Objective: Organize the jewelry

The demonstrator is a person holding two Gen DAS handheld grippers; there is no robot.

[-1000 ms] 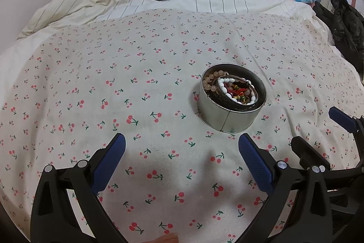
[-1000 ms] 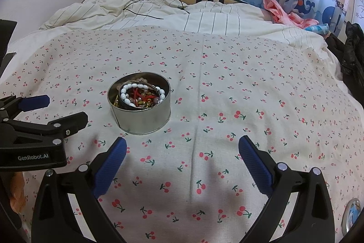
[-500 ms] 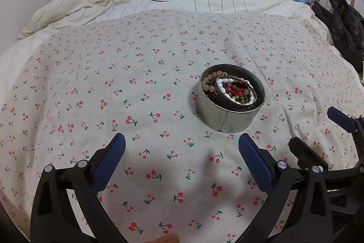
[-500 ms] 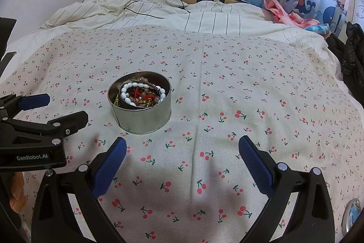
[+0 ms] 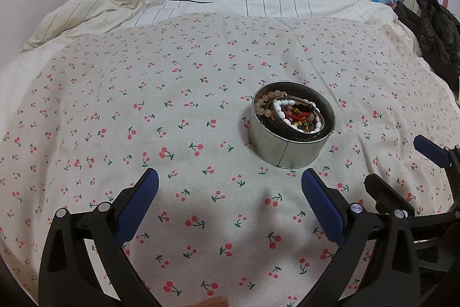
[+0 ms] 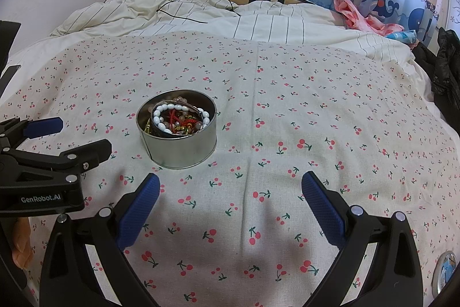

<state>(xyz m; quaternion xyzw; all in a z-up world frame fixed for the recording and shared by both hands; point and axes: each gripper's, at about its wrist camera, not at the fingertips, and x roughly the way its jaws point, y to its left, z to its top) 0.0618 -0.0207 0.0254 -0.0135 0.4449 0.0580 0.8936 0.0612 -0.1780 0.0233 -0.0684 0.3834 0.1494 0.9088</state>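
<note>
Change: hardly anything has moved since a second ago; the round silver metal tin [image 5: 290, 146] sits slightly lower in the left wrist view, and both tongs hover as before.
Tin position: upright on the cherry-print cream bedspread [image 5: 149, 105], open mouth facing up, so no long axis along the cloth; ahead of both tongs, touching neither.
Contents: white bead bracelet [image 6: 168, 117], red cord bracelet [image 6: 179, 118], peach bead bracelet [image 5: 263, 105] and small gold pieces, heaped inside.
Left gripper [image 5: 230, 200]: blue-padded jaws spread wide, holding nothing.
Right gripper [image 6: 230, 200]: jaws likewise apart, empty.
Writing: "GenRobot.AI" on the left tool's black body, in the right wrist view.
</note>
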